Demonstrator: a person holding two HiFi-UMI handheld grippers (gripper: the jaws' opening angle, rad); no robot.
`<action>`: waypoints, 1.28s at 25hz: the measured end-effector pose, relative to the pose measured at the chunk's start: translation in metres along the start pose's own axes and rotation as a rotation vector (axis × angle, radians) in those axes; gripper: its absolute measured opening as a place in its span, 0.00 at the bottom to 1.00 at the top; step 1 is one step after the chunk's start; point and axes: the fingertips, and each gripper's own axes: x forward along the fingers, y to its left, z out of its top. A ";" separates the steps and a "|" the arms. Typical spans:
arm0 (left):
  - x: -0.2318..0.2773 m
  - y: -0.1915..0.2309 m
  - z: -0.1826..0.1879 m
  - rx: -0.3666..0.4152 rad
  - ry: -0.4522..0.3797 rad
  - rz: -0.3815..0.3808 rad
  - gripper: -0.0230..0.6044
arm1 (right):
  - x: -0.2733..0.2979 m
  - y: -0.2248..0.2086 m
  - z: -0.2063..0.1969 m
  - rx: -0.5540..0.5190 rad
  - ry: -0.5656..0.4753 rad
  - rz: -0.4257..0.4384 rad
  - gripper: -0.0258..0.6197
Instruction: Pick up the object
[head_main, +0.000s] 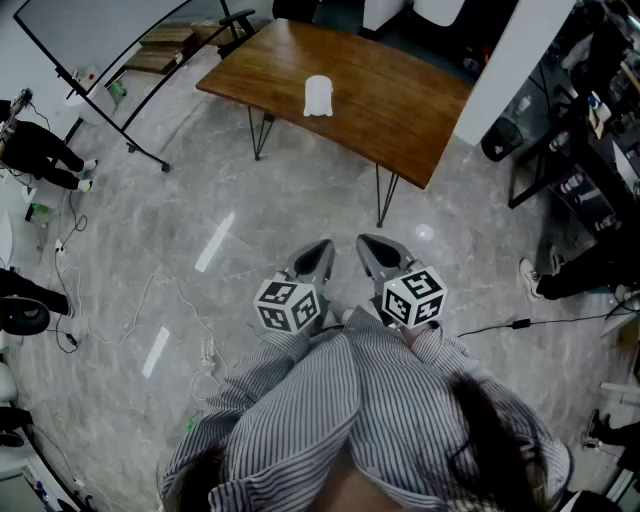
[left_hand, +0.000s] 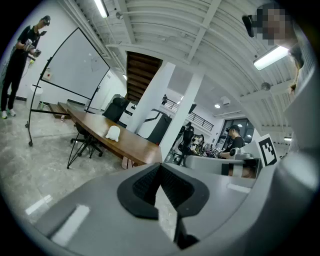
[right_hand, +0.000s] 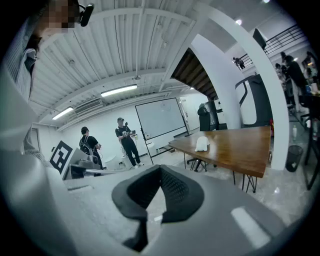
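Distance is the main hazard, since the object cannot be reached from this spot and open floor has to be crossed first. A second risk is judged to lie in the jaws. The left gripper and the right gripper are both pressed fully shut, with nothing held between the pads. If the object were met with the jaws like this, it would probably be nudged or tipped over on the smooth table rather than caught. Cables are seen on the floor to the left, and a foot could be snagged if the approach were bent that way.

The object, small and white, stands on the table well ahead of both grippers, slightly left of the line between them. In the left gripper view it is seen up and to the left of the jaw tips. In the right gripper view it is seen up and to the right. Neither pair of jaws is aimed at it.
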 end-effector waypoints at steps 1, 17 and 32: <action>0.001 0.000 0.000 0.001 0.001 0.000 0.04 | -0.001 -0.001 0.000 0.000 -0.001 -0.001 0.04; 0.014 -0.002 -0.003 -0.017 0.009 0.000 0.04 | 0.000 -0.012 0.003 0.013 -0.003 0.019 0.04; 0.056 0.005 -0.012 -0.097 -0.002 0.010 0.04 | 0.013 -0.058 0.004 0.035 -0.007 0.029 0.04</action>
